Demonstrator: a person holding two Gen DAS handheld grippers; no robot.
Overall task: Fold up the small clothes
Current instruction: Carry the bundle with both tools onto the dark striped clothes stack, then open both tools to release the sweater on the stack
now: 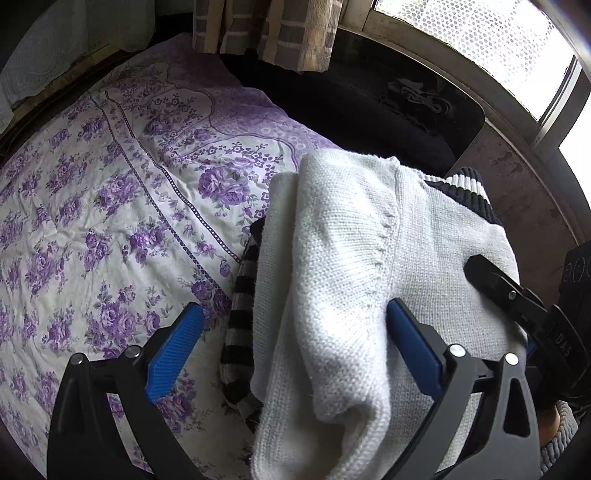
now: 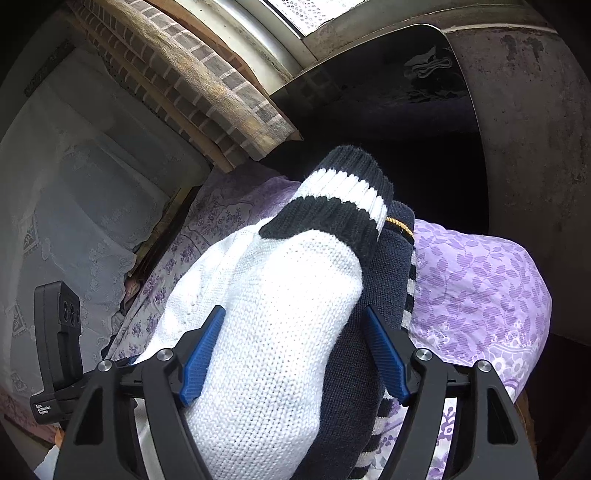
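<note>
A folded white knit sweater [image 1: 351, 240] with a navy-and-white ribbed band [image 1: 465, 184] lies on top of a black-and-white striped garment [image 1: 240, 306] on the bed. My left gripper [image 1: 295, 343] stands wide open astride a thick fold of the sweater; its left pad hangs clear over the sheet. In the right wrist view the sweater [image 2: 288, 295] lies on a navy garment [image 2: 384, 266] with a thin gold stripe. My right gripper [image 2: 293, 354] is open, with the sweater and the navy cloth bulging between its blue pads. One black finger [image 1: 495, 280] of the right gripper rests on the sweater's right side.
The bed carries a purple floral sheet [image 1: 92, 221]. A plaid curtain [image 1: 266, 29] and a bright window [image 1: 480, 44] stand behind it, with a dark glossy panel [image 1: 369, 103] along the far edge. White lace cloth [image 2: 74, 184] hangs at the left.
</note>
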